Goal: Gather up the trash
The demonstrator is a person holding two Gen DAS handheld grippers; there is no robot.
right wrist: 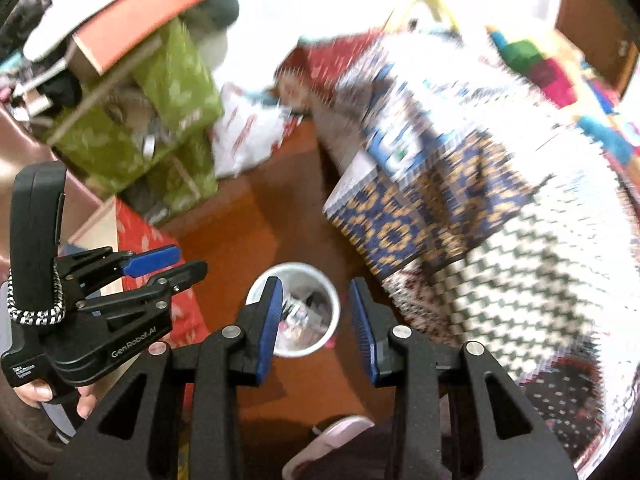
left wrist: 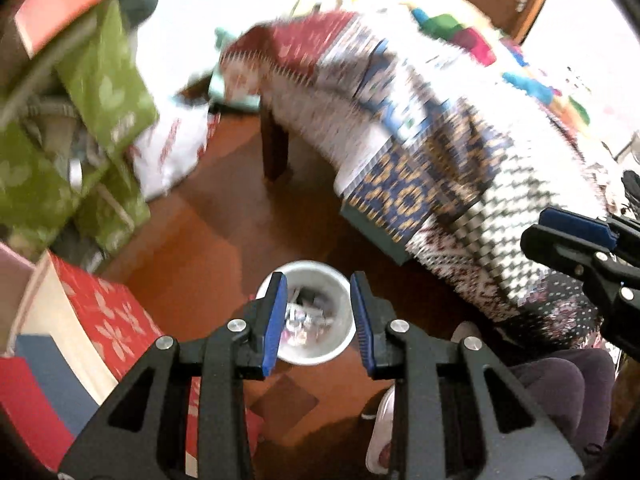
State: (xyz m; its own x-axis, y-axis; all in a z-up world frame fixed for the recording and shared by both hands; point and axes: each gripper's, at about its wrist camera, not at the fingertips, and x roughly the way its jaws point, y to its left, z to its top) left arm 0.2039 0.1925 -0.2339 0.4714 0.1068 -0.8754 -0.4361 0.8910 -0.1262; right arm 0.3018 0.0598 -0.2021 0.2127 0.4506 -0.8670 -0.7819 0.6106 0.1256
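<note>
Both the left gripper (left wrist: 320, 320) and right gripper (right wrist: 316, 322) are hovering over the white bin (left wrist: 308, 276), jaws parted and empty, presumably because its trash is already inside.

The reddish-brown floor (left wrist: 224, 236) carries a white bin (left wrist: 308, 312) of scraps, green bags (left wrist: 104, 92), a red patterned box (left wrist: 108, 320) and a cloth-draped bench (left wrist: 420, 152).

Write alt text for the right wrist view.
The right gripper, jaws apart and empty, points down at a round white bin holding scraps on a brown floor. The left gripper is at left, a patterned cloth at right.
</note>
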